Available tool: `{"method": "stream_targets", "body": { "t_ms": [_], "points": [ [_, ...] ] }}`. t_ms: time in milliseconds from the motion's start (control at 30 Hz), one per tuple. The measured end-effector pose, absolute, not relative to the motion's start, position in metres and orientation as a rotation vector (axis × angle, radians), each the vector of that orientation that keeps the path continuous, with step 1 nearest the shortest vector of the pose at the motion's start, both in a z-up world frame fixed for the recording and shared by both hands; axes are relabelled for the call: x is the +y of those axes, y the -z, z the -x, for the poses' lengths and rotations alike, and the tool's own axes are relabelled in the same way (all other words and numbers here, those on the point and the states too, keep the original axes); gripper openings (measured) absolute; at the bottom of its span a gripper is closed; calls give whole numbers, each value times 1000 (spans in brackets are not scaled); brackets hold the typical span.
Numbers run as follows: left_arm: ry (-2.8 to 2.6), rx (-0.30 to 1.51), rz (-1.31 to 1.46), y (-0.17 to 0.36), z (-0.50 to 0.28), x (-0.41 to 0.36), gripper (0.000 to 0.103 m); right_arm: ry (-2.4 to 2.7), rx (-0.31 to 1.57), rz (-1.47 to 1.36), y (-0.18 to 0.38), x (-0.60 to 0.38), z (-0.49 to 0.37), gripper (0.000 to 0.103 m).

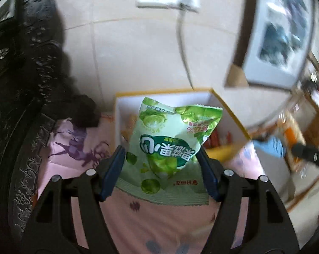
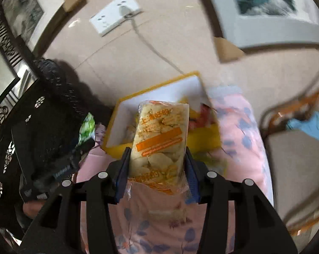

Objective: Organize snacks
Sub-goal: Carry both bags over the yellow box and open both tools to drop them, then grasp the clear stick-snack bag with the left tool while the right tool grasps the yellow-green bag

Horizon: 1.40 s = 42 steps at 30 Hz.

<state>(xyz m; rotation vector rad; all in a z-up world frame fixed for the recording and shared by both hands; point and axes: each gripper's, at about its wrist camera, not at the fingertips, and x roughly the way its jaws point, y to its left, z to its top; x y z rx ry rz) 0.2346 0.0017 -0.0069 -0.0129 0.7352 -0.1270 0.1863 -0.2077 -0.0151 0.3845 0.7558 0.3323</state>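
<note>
Both grippers loaded, up over the box.

We've got the left gripper (image 1: 161, 160) clamped on a green snack bag (image 1: 170, 139), jaws approx. half open w/ pads pressing its sides. Our right gripper (image 2: 157, 167) is squeezed narrower on a clear pack of pale biscuits (image 2: 159, 139). Both packs hang in front of the yellow-edged white box (image 1: 229, 114), which sits on the pink floral cloth (image 1: 151, 220) w/ other snacks inside.
</note>
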Motion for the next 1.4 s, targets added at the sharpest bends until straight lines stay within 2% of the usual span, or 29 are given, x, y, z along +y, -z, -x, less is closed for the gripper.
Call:
{"method": "stream_targets", "body": {
  "t_ms": [200, 500, 533, 567, 600, 733, 833, 1000, 1067, 1167, 1267, 1333, 1400],
  "points": [
    [52, 714, -18, 7, -294, -4, 69, -369, 721, -326, 8, -189, -251, 48],
    [75, 736, -110, 36, -344, -25, 70, -387, 742, -299, 38, -180, -312, 49],
    [71, 740, -114, 41, -348, -26, 78, -369, 747, -301, 44, -181, -319, 60],
    [41, 739, -128, 49, -349, -26, 100, -327, 765, -289, 49, -181, -327, 77],
    [4, 738, -147, 54, -349, -27, 101, -278, 794, -272, 53, -180, -334, 102],
    [-75, 832, -247, 73, -330, -32, 101, -276, 816, -323, 54, -196, -312, 102],
    [-48, 829, -265, 85, -292, -34, 101, -282, 802, -299, 63, -209, -275, 102],
    [161, 894, -262, 116, -226, -52, 101, -169, 960, -65, 130, -221, -227, 102],
    [334, 890, -322, 130, -197, -69, 101, -216, 992, 18, 154, -220, -223, 102],
    [472, 886, -416, 154, -175, -90, 101, -321, 941, 119, 168, -211, -230, 102],
    [593, 918, -540, 189, -164, -110, 101, -393, 866, 121, 181, -207, -249, 102],
    [607, 916, -640, 211, -160, -119, 101, -456, 881, 115, 197, -205, -264, 102],
    [637, 864, -594, 212, -159, -113, 101, -476, 907, 192, 212, -195, -271, 102]
  ]
}}
